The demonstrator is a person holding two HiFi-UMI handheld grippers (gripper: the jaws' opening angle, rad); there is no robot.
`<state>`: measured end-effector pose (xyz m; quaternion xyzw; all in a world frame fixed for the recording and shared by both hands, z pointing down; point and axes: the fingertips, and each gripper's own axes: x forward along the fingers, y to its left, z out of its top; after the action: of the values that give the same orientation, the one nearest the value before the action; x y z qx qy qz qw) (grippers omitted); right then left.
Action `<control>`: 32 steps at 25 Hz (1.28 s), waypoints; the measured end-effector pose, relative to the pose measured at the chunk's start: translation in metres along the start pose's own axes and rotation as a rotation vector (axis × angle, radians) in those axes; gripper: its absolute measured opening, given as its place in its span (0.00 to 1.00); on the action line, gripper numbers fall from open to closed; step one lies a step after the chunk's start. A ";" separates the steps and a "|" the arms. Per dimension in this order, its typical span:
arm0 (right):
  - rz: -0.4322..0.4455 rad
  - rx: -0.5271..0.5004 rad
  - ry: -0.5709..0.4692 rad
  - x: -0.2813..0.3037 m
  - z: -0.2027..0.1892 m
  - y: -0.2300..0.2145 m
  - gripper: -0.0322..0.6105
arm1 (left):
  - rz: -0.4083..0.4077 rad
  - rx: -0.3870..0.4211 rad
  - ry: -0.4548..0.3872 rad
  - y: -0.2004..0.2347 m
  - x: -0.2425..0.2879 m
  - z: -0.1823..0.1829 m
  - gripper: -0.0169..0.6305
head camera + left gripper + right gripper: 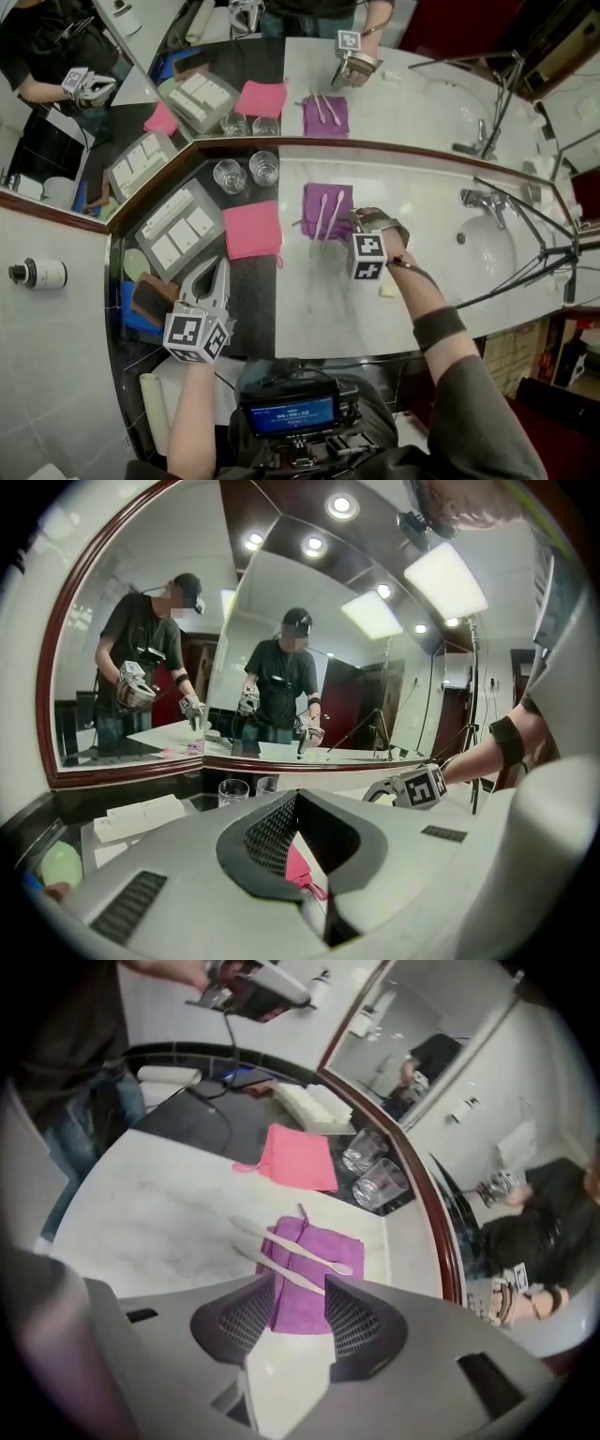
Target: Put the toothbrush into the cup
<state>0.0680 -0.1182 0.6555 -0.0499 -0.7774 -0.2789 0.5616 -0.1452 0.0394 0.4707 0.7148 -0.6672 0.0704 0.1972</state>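
Two toothbrushes across purple cloth edge

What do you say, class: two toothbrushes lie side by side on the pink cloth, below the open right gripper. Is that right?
Not quite. The two toothbrushes lie on the purple cloth; the pink cloth is bare. The right gripper view shows this. They do lie side by side below the open right gripper.

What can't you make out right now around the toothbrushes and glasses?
Right gripper view: one end of the nearer toothbrush, behind a jaw of the open right gripper.
Left gripper view: lower parts of the glasses, behind the shut left gripper.
Head view: whether the glasses hold anything; too small.
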 end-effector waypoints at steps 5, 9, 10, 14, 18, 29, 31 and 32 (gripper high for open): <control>0.096 -0.277 0.093 0.022 -0.007 0.007 0.34 | 0.003 -0.029 0.010 -0.001 0.005 -0.015 0.03; 0.134 -0.396 0.131 0.036 -0.012 0.007 0.34 | 0.014 -0.048 0.016 0.001 0.007 -0.024 0.03; 0.136 -0.412 0.132 0.039 -0.011 0.006 0.34 | 0.018 -0.052 0.017 0.002 0.007 -0.026 0.03; 0.148 -0.451 0.149 0.053 -0.010 0.002 0.33 | 0.038 -0.064 0.017 0.007 0.004 -0.033 0.03; 0.186 -0.461 0.167 0.062 -0.013 0.006 0.29 | 0.051 -0.068 0.031 0.012 0.002 -0.035 0.03; 0.197 -0.471 0.154 0.057 -0.008 0.012 0.17 | 0.043 -0.076 0.040 0.008 0.005 -0.039 0.03; 0.197 -0.467 0.152 0.056 -0.008 0.013 0.17 | 0.039 -0.074 0.039 0.006 0.006 -0.038 0.03; 0.197 -0.466 0.150 0.054 -0.008 0.013 0.17 | 0.038 -0.074 0.037 0.005 0.006 -0.038 0.03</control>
<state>0.0599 -0.1237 0.7112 -0.2325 -0.6399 -0.3972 0.6154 -0.1432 0.0481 0.5082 0.6927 -0.6791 0.0626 0.2345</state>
